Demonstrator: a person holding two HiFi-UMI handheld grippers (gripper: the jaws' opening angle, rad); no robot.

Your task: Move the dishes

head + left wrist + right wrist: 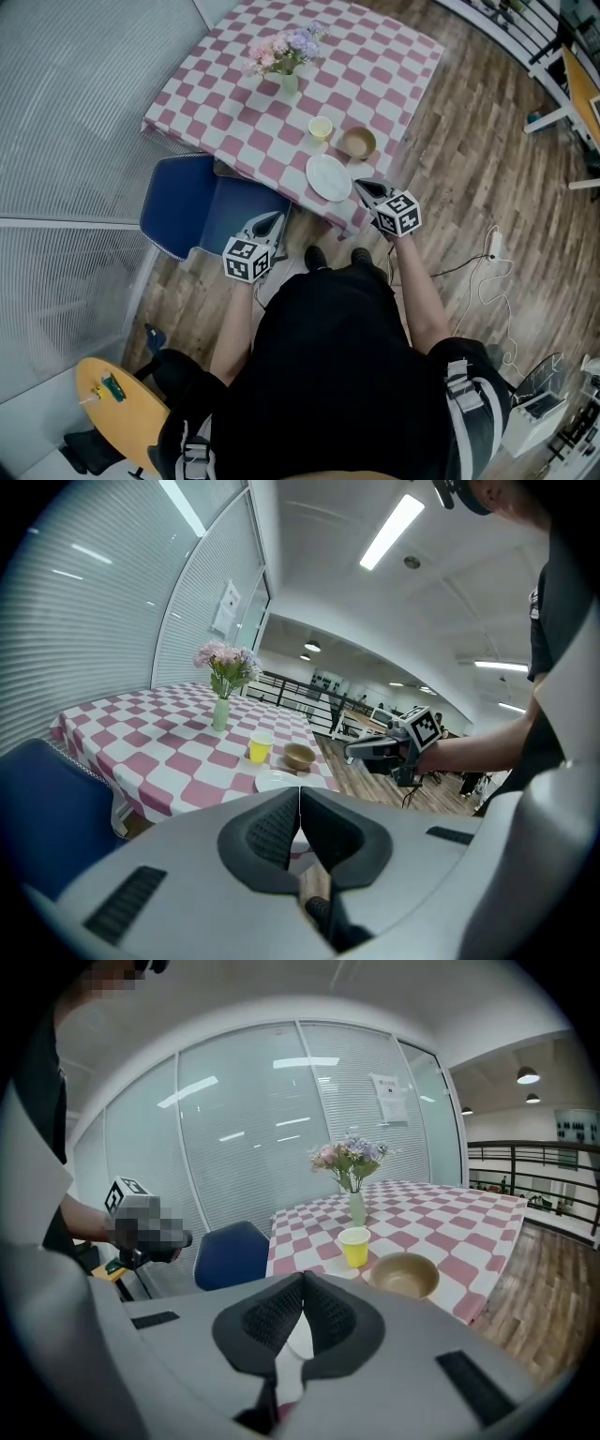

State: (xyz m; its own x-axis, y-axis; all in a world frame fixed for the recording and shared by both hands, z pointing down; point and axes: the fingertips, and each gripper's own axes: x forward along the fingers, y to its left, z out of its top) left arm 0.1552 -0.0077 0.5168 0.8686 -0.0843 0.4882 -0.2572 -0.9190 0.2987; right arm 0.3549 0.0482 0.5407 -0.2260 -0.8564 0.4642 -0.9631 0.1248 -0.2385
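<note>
A white plate [329,177] lies at the near edge of the pink-checked table [375,56]. Behind it stand a yellow cup [321,128] and a brown bowl [357,142]. My right gripper [360,187] is shut and empty, with its tips just right of the plate's rim. My left gripper [275,218] is also shut and empty, held off the table's near-left edge above the chair. In the left gripper view the plate [277,781], cup [260,749] and bowl [300,756] lie ahead of the closed jaws. In the right gripper view the cup [354,1246] and bowl [405,1276] sit just beyond its jaws.
A vase of flowers [286,56] stands mid-table. A blue chair [202,206] is tucked at the table's near-left side. A glass wall with blinds [75,112] runs along the left. A small yellow round table [112,403] is at lower left. A power strip and cables [494,246] lie on the wooden floor.
</note>
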